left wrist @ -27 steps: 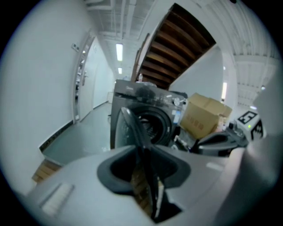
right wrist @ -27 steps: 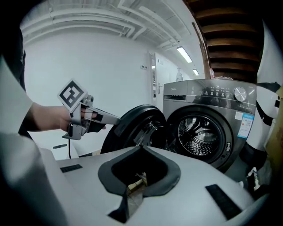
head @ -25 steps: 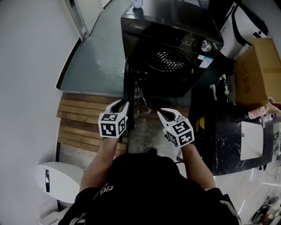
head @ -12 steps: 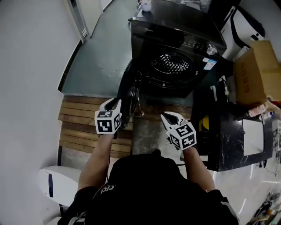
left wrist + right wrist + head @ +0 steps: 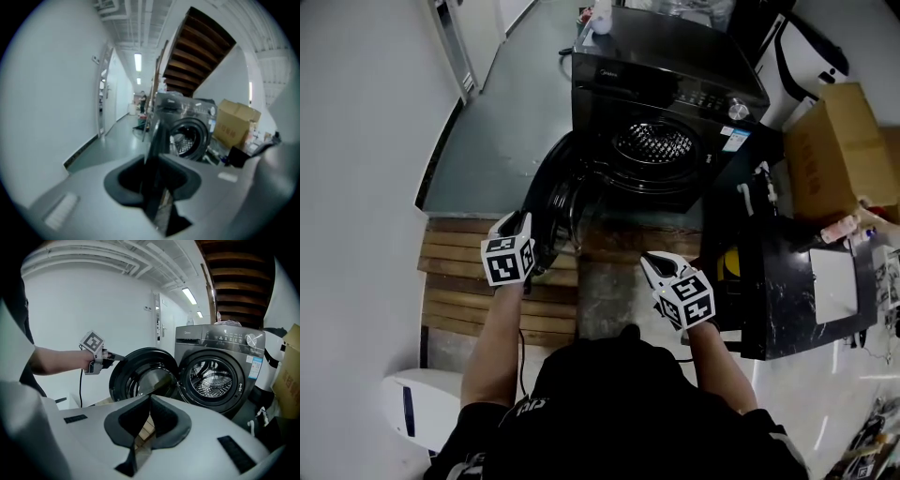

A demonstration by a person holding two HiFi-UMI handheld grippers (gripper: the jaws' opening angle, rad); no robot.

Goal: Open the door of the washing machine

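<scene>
- Head view showed the washing machine [image 5: 675, 94] as the biggest thing in the room, a dark front loader standing on the floor beyond the person, between a grey floor strip and a cardboard box. I judged it far too heavy to shift when someone pulled on its door.
- Its door [image 5: 546, 202] was already swung wide out to the person's left of the round opening, with the steel drum [image 5: 654, 143] bare behind it. The door hung upright on its hinge at the left side of the opening. Its free edge pointed toward the person and its hollow inner side faced the right hand. Being round, it had no real long axis; the line that mattered was the upright hinge line.
- I judged the door stiff and rather weighty, with smooth, glossy plastic and glass that could slip under the pads. The best hold seemed to be the outer rim far from the hinge, where a small pull turns it easily, and not the glass bowl.
- At that rim was the left gripper [image 5: 518, 223]. In the left gripper view the door's thin edge stood between the jaws, and they pinched it, though they were opening a little.
- Smallest in the matter, the right gripper [image 5: 651, 263] hovered low in front of the machine, apart from the door, its jaws pressed together on nothing.
</scene>
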